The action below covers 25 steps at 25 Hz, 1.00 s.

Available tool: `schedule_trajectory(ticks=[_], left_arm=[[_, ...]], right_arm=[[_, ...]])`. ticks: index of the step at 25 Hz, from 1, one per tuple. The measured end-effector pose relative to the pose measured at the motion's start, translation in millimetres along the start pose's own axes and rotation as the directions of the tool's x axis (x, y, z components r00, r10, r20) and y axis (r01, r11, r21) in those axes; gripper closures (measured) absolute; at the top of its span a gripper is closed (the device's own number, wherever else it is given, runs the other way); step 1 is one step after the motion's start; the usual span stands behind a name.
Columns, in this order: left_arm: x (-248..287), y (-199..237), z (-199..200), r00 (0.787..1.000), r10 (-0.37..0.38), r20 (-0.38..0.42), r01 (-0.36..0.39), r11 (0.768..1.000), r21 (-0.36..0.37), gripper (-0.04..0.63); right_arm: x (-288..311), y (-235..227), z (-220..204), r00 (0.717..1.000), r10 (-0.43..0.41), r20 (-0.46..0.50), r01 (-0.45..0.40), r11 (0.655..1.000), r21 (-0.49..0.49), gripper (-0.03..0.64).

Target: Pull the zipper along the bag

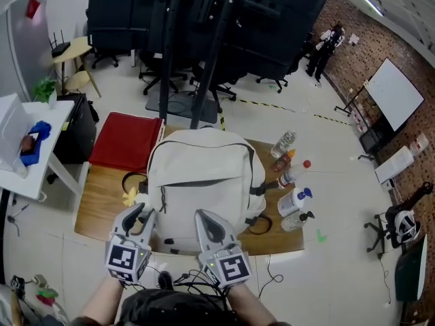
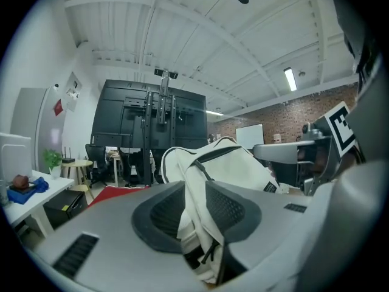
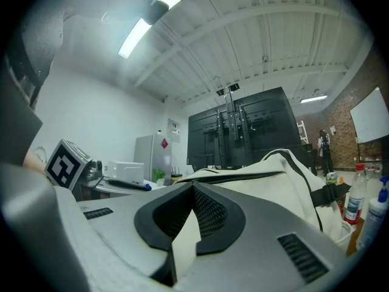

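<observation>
1. The head view looks steeply down from above on the bag [image 1: 204,175] and table [image 1: 102,202].
2. The left gripper view sits low, close against the bag, facing the black stand [image 2: 149,132].
3. The right gripper view sits likewise; both apparently share bag and stand.

Brick wall [image 1: 348,41], whiteboard [image 1: 395,94], pale floor [image 1: 306,104].

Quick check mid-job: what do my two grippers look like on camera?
The left gripper and right gripper are both light grey and wedge-shaped, with black mesh-textured pads. Each carries a cube with black-and-white square markers. The person's top looks dark.
</observation>
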State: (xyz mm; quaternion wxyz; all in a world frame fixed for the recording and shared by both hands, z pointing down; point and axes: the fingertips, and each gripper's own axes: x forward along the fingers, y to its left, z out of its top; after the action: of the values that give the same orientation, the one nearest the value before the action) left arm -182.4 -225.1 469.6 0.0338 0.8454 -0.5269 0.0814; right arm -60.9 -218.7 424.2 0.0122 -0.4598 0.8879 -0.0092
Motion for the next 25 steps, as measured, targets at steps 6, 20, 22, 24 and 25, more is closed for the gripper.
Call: schedule_trajectory(ticks=[6, 20, 22, 24, 25], left_arm=[[10.3, 9.2, -3.8, 0.998, -0.056, -0.040, 0.056, 0.998, -0.001, 0.440], [32.1, 1.2, -9.7, 0.969, -0.221, -0.108, 0.220, 0.975, -0.016, 0.440], [34.1, -1.4, -12.0, 0.964, -0.237, -0.116, 0.236, 0.971, -0.027, 0.439], [35.3, -5.7, -14.2, 0.957, -0.261, -0.123, 0.258, 0.965, -0.044, 0.429], [35.8, -8.6, -15.1, 0.954, -0.274, -0.126, 0.270, 0.962, -0.048, 0.399]], right_arm=[[8.4, 4.5, -1.2, 1.000, -0.020, -0.011, 0.020, 1.000, -0.013, 0.606], [30.3, 19.7, -7.1, 0.999, -0.015, -0.038, 0.015, 1.000, -0.011, 0.606], [34.2, 23.2, -7.7, 0.999, 0.006, -0.044, -0.007, 1.000, -0.016, 0.606], [37.9, 25.9, -7.0, 0.999, 0.029, -0.044, -0.030, 0.999, -0.016, 0.606], [39.8, 26.8, -6.9, 0.998, 0.040, -0.045, -0.040, 0.999, -0.014, 0.606]])
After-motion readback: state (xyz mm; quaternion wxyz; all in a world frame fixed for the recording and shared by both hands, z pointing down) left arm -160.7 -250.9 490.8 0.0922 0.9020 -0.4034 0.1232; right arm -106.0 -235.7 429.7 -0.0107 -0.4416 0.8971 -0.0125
